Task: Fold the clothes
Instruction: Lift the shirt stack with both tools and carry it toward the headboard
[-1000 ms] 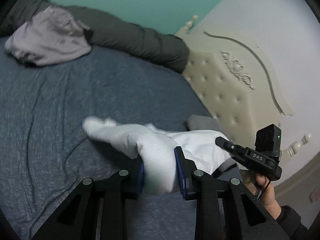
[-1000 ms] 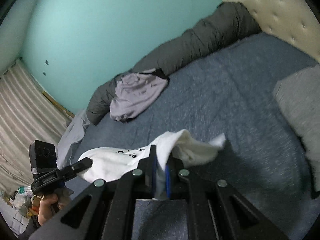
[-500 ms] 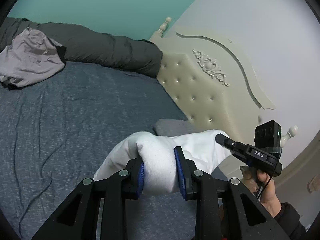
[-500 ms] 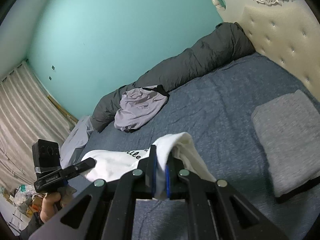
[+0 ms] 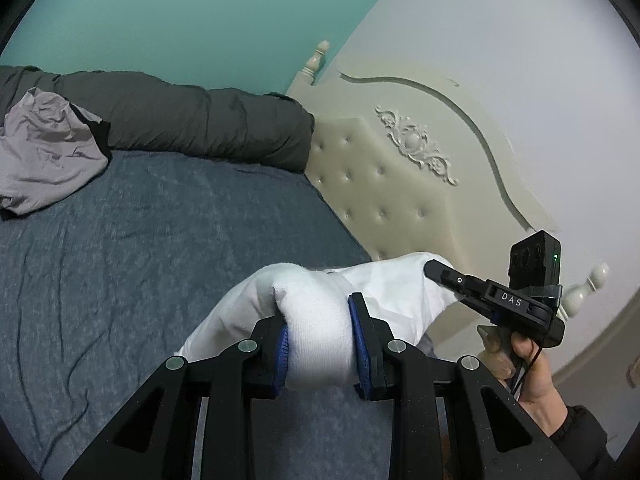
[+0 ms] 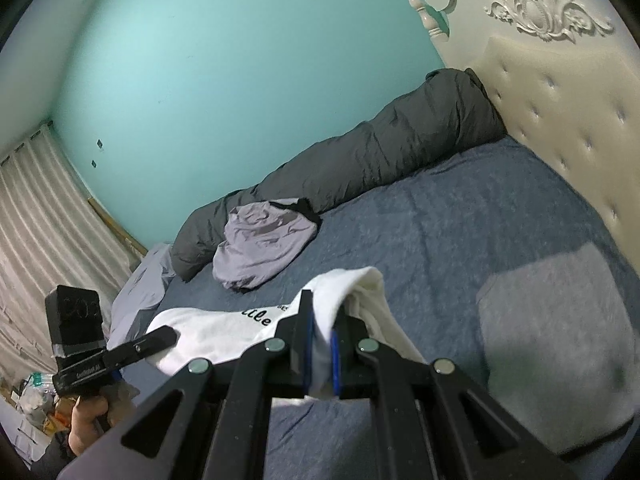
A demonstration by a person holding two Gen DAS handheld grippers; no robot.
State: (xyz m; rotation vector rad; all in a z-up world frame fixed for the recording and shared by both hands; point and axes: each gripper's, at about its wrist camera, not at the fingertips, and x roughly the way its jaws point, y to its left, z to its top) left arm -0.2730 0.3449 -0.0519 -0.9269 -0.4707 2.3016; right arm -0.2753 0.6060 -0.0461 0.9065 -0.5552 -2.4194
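White shirt (image 5: 320, 344) bunched between left gripper (image 5: 320, 350) jaws, right gripper (image 6: 320, 354) jaws clamping its edge

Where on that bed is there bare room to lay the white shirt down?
The widest bare patch of blue sheet lies between the crumpled lilac garment, the grey duvet roll and the folded grey item. It is crowded near the headboard, where that folded item sits.
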